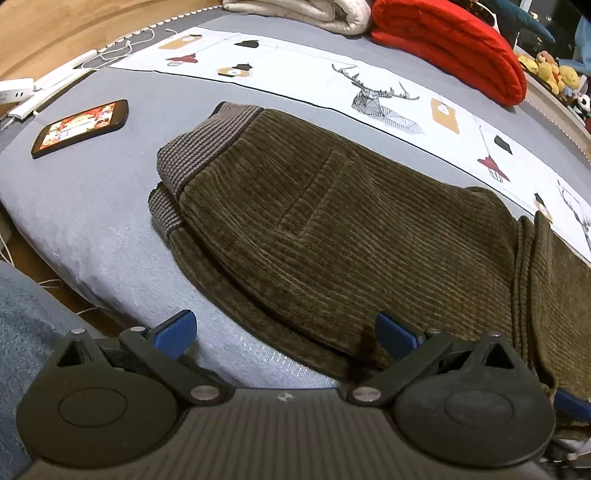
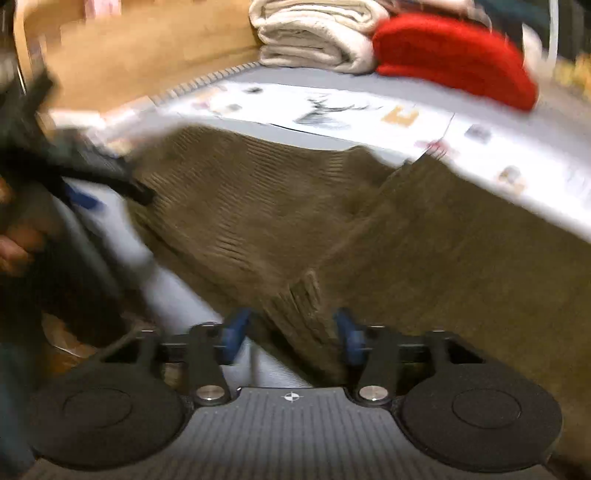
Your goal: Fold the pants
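Note:
Olive-brown corduroy pants (image 1: 332, 221) lie flat on the grey bed (image 1: 92, 221), folded leg over leg, with the striped ribbed waistband (image 1: 199, 155) at the left. My left gripper (image 1: 286, 334) hovers open over the pants' near edge, its blue pads wide apart and nothing pinched. In the blurred right wrist view, the pants (image 2: 258, 206) stretch ahead, and a raised fold (image 2: 299, 291) lies just beyond my right gripper (image 2: 291, 338). Its pads stand apart without pressing on cloth. The left gripper (image 2: 110, 173) and a hand (image 2: 14, 251) show at that view's left.
A phone (image 1: 81, 127) lies on the bed left of the waistband. A white printed cloth (image 1: 332, 74) runs behind the pants. Folded red (image 1: 454, 48) and cream (image 1: 303, 14) blankets sit at the back, with plush toys (image 1: 554, 70) to their right. A power strip with cables (image 1: 14, 92) lies far left.

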### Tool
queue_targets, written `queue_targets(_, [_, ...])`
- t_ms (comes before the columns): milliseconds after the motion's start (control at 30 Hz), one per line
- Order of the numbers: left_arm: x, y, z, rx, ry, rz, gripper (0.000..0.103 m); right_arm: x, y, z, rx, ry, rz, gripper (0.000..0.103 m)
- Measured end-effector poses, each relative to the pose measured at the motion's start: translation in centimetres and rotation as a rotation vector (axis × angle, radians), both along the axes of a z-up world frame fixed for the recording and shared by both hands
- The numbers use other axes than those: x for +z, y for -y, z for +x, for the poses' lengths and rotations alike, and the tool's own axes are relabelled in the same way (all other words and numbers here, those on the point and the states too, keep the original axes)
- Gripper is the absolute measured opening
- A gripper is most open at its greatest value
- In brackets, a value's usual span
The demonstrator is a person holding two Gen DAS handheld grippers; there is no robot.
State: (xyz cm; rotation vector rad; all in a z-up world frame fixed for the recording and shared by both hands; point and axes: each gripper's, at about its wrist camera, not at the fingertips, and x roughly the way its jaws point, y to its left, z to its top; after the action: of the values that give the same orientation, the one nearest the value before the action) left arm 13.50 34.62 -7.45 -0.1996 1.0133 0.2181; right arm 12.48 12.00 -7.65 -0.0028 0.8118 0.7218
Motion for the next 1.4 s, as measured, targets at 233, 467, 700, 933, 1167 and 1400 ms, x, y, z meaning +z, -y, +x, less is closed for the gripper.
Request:
queue_targets(233, [0.2,0.7,0.1,-0.016,0.004,-0.006,0.103,1.5,2.5,2.7,-0.16,0.015,0.083,0.052])
queue_targets(467, [0.3,0.8,-0.1,-0.018,0.008,-0.002,0.103,-0.6,-0.2,2.0,-0.057,0.003,-0.01,0.042])
queue_targets(700, [0.1,0.8,-0.2,-0.02,0.0,-0.004,0.103,0.5,0.6,1.9,-0.109,0.016,0.089,0.014])
queue_targets(933, [-0.5,1.2,-0.1,-0.031,-0.016,-0.014,0.103,0.6,0.3,1.2,-0.053,0.002,0.04,0.014])
queue_targets(1167, [-0.2,1.3,-0.2,-0.03,-0.011,-0.017,0.103,-0.6,-0.2,1.2,-0.069,-0.016,0.039,0.015])
queue_targets(1400, [0.5,2.8,-0.1,-0.083,-0.001,-0.005,0.103,1.0,1.2,1.2,-0.076,-0.033,0.077,0.048])
